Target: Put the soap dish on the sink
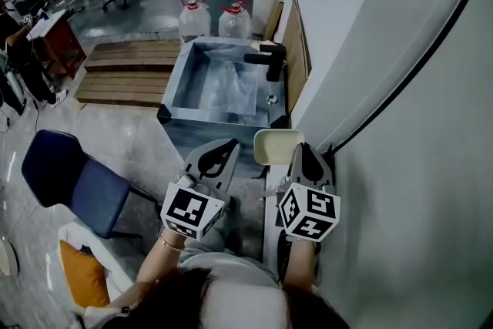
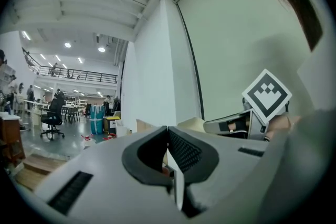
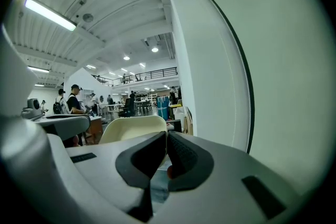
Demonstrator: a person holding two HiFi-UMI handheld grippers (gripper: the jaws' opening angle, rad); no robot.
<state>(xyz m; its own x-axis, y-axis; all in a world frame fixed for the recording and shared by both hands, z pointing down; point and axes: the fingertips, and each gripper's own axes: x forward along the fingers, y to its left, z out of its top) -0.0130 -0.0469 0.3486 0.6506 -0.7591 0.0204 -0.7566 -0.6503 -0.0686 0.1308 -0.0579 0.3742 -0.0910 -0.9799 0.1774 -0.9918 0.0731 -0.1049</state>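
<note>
A cream soap dish [image 1: 276,146] hangs in the air short of the steel sink [image 1: 176,81], which carries a black faucet [image 1: 271,60] on its right rim. My right gripper [image 1: 303,152] is shut on the dish's right edge. In the right gripper view the dish [image 3: 131,128] rises just behind the closed jaws of the right gripper [image 3: 166,136]. My left gripper [image 1: 229,146] is beside the dish on its left, shut and holding nothing. The left gripper view has the left gripper [image 2: 168,131] in front, with the dish [image 2: 190,124] and the right gripper's marker cube [image 2: 266,94] off to the right.
A white wall [image 1: 400,88] runs close along the right. Two water jugs [image 1: 194,16] stand behind the sink, next to wooden pallets [image 1: 127,73]. A wooden board [image 1: 296,46] leans by the sink. A blue chair [image 1: 73,181] is at the lower left.
</note>
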